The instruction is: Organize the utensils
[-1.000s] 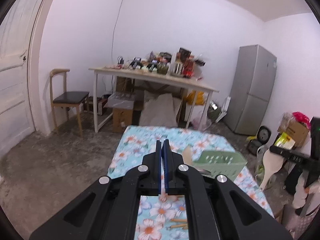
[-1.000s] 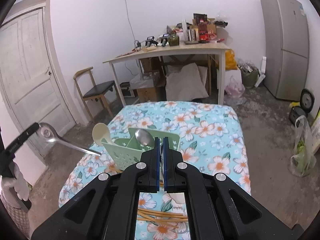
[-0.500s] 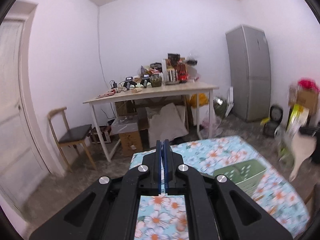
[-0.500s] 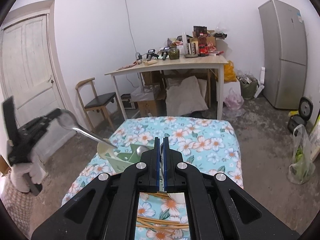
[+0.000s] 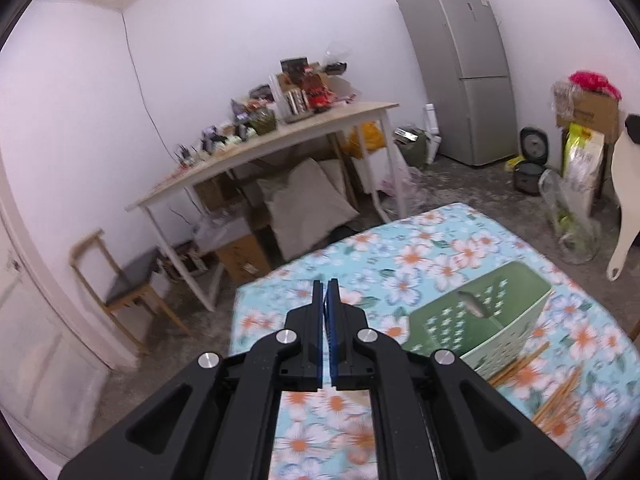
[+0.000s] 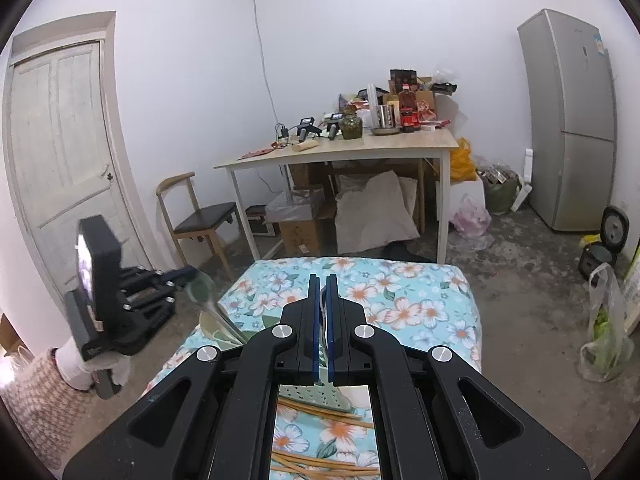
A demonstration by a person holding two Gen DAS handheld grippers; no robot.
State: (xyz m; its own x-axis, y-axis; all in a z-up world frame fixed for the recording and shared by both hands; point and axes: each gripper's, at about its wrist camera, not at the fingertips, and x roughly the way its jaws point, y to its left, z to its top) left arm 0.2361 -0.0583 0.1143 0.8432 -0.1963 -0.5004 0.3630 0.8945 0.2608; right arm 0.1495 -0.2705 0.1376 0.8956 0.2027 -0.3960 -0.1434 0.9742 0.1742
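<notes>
Left gripper (image 6: 188, 274) pinching metal spoon (image 6: 212, 306), handle angled down into green caddy (image 5: 480, 316), probably to drop it in. Right gripper (image 6: 320, 300) clamped on pale spatula (image 5: 626, 208), held clear. Chopsticks (image 6: 320, 412) loose on tablecloth (image 6: 400, 300).

The right gripper (image 6: 320, 304) has its jaws closed, and a thin pale thing shows between its blue pads. At the left, the left gripper (image 6: 188, 274) holds a metal spoon (image 6: 212, 304) over the green basket (image 6: 312, 394) on the flowered tablecloth (image 6: 420, 300). Wooden chopsticks (image 6: 320, 412) lie on the cloth near the basket.
</notes>
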